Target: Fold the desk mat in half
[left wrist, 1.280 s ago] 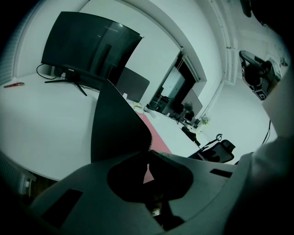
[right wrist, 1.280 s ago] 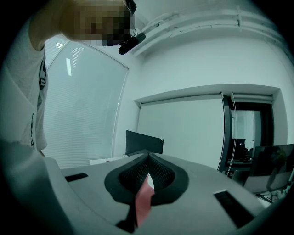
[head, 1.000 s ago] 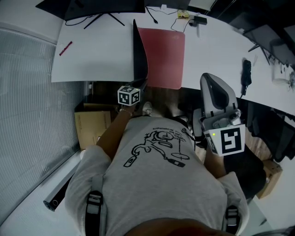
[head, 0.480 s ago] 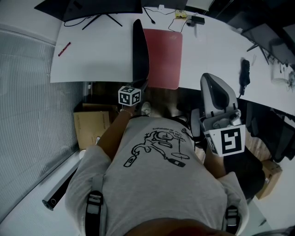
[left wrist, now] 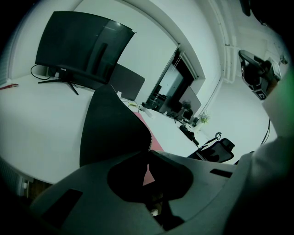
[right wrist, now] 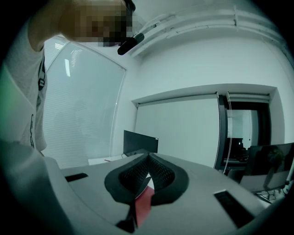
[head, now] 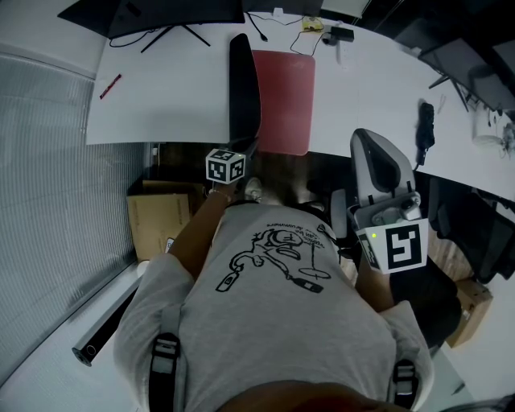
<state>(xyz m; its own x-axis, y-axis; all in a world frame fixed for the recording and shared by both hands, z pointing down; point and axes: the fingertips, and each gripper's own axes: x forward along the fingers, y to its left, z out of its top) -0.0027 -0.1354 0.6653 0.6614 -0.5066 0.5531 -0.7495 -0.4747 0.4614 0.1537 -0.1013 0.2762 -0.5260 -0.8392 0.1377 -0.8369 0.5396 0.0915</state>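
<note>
Half the desk mat [head: 283,96], clamped in the left gripper [left wrist: 148,155], has tipped further over its red half on the desk [head: 161,96]; folding advances, while the right gripper [right wrist: 148,158], jaws together, hangs off the desk.

The desk mat [head: 283,100] looks like smooth, matt leatherette, red-faced and black-backed, on the bench's [head: 161,96] smooth white laminate.

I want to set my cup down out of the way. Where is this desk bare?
Bare white desk lies between the red pen and the raised desk mat, and again right of the mat up to the black object. The back edge is crowded: monitor, small devices.
</note>
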